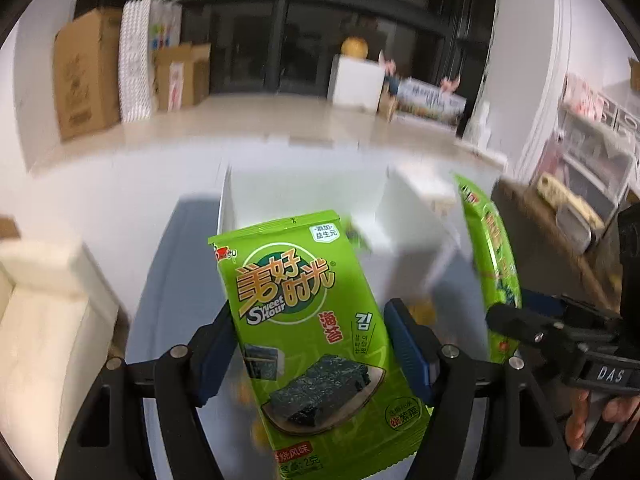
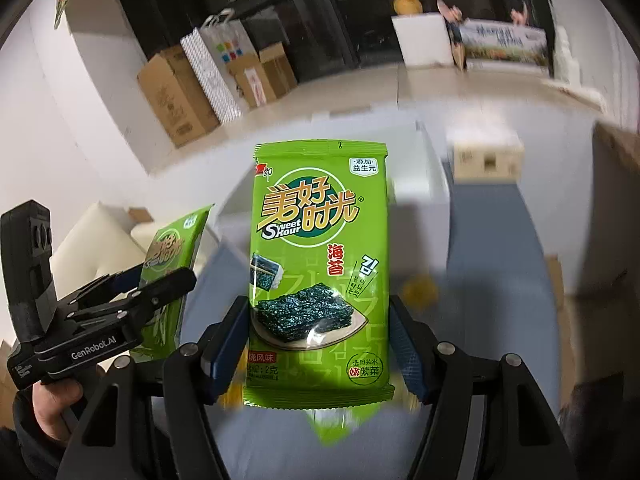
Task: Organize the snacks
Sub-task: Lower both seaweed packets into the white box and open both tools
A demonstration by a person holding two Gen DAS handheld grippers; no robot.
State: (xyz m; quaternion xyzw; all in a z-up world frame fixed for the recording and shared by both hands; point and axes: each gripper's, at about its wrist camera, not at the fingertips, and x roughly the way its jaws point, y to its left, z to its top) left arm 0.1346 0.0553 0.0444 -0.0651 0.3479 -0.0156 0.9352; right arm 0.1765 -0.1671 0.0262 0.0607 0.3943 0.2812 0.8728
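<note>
Green seaweed packet (image 1: 316,320) in left gripper (image 1: 316,354), second packet (image 2: 318,264) in right gripper (image 2: 320,344)

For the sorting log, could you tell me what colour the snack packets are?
Bright green, both packets; clearest in the right wrist view.
</note>
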